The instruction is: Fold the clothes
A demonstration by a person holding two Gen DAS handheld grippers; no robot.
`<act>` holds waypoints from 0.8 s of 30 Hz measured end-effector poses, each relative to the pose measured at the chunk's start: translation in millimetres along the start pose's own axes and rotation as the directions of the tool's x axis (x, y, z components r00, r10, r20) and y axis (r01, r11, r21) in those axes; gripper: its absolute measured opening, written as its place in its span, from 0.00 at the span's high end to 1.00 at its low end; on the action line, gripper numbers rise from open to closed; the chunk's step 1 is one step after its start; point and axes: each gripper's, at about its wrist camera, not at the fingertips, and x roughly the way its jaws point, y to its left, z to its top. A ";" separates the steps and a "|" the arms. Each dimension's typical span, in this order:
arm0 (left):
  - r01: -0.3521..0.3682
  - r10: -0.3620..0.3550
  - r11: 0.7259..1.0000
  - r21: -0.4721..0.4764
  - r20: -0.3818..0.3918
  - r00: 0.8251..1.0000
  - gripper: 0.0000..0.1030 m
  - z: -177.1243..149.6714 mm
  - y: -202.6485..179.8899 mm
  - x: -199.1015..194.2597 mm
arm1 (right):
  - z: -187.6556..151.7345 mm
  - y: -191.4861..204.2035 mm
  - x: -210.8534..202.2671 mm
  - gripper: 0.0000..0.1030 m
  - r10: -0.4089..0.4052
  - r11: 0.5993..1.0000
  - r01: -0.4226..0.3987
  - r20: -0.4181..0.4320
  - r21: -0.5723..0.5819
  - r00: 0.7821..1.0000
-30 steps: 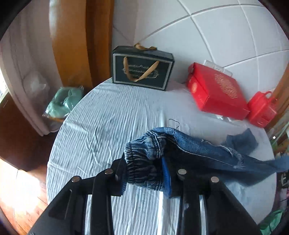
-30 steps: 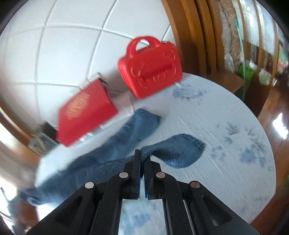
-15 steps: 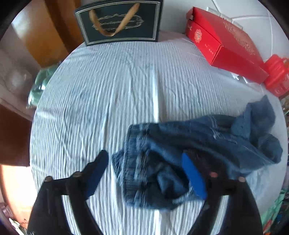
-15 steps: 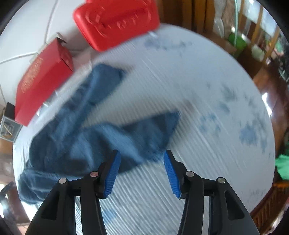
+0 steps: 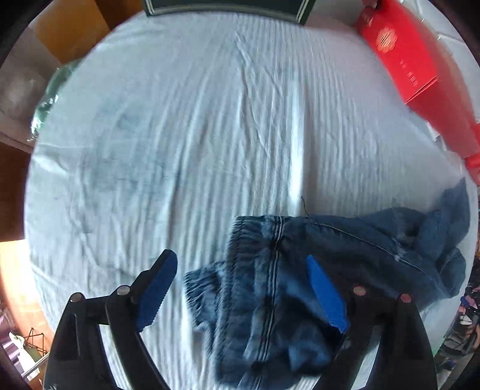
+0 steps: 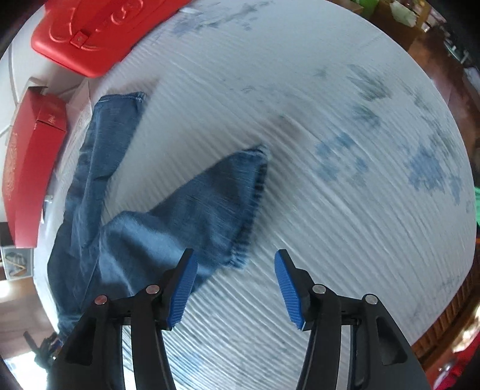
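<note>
- The jeans (image 5: pixel 315 270) are lying in a rumpled heap on the cloth, the elastic waistband bunched directly ahead of the left gripper (image 5: pixel 240 288), between and just beyond its 2 blue pads.
- From the right wrist view, 1 leg of the jeans (image 6: pixel 168 216) is reaching toward the right gripper (image 6: pixel 235 288), its hem just ahead of the left pad, while the other leg is trailing off to the far left.
- Both grippers are hanging spread wide, holding nothing.
- I'd judge the laying-out step is in hand: the garment is down but not flat, and no fold is showing yet.
- The next move is probably calling for a fresh pinch at waistband and hem, then pulling the legs straight and together.
- The round table's striped pale tablecloth (image 5: pixel 210 135) is wrinkling under it, with faint blue prints on the right gripper's far side.
- Beyond sit a red box (image 5: pixel 402 51), a red case (image 6: pixel 90 33) and a dark gift bag (image 5: pixel 225 7).
</note>
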 end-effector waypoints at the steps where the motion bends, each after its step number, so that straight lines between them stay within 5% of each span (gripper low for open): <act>1: -0.004 0.004 1.000 0.011 0.012 1.000 0.14 -2.4 -2.6 -2.9 | 2.1 2.9 5.4 0.36 -0.005 1.000 0.005 -0.012 -0.001 1.000; 3: -0.012 0.011 0.999 0.032 0.036 0.999 0.15 -7.2 -7.9 -8.7 | 5.3 8.0 19.9 0.23 -0.033 0.999 0.033 -0.044 0.001 0.998; 5: -0.021 0.018 0.998 0.053 0.060 0.998 0.33 -12.1 -13.2 -14.5 | 3.5 14.8 35.4 0.22 -0.074 0.997 0.071 -0.066 -0.039 0.995; 6: -0.025 0.021 0.998 0.064 0.072 0.997 0.51 -14.5 -15.9 -17.4 | 2.4 18.6 42.6 0.40 -0.095 0.994 0.091 -0.075 -0.063 0.993; 7: -0.030 0.024 0.997 0.074 0.084 0.996 0.66 -16.9 -18.5 -20.3 | -0.4 26.6 45.0 0.91 -0.128 0.985 0.120 -0.056 -0.120 0.990; 8: -0.035 0.027 0.996 0.084 0.096 0.995 0.66 -19.3 -21.2 -23.2 | -4.8 38.3 43.4 0.95 -0.160 0.970 0.152 -0.024 -0.191 0.987; 11: -0.027 0.008 0.993 0.112 0.163 0.987 0.67 -29.9 -24.5 -48.9 | -13.5 49.3 4.4 0.95 -0.100 0.965 0.119 0.091 -0.235 0.991; 13: -0.008 -0.027 0.991 0.131 0.258 0.966 0.67 -45.6 -19.6 -91.1 | -28.7 41.6 -52.0 0.95 0.048 0.972 -0.003 0.188 -0.237 0.981; 16: 0.004 -0.068 0.985 0.170 0.374 0.925 0.67 -85.9 -6.2 -144.6 | -59.3 18.6 -102.6 0.95 0.050 0.962 0.020 0.248 -0.271 0.967; 18: -0.016 -0.068 0.979 0.202 0.400 0.914 0.67 -121.2 0.5 -159.7 | -77.3 -7.5 -115.5 0.91 0.008 0.963 0.057 0.237 -0.264 0.971; 21: -0.032 -0.047 0.976 0.217 0.352 0.935 0.67 -167.3 17.8 -134.8 | -99.4 -59.7 -100.3 0.89 -0.064 0.970 0.101 0.170 -0.222 0.983; 24: -0.048 0.004 0.986 0.160 0.263 0.965 0.67 -203.3 27.0 -91.9 | -111.4 -110.3 -72.7 0.87 -0.027 0.988 0.041 0.092 -0.151 0.995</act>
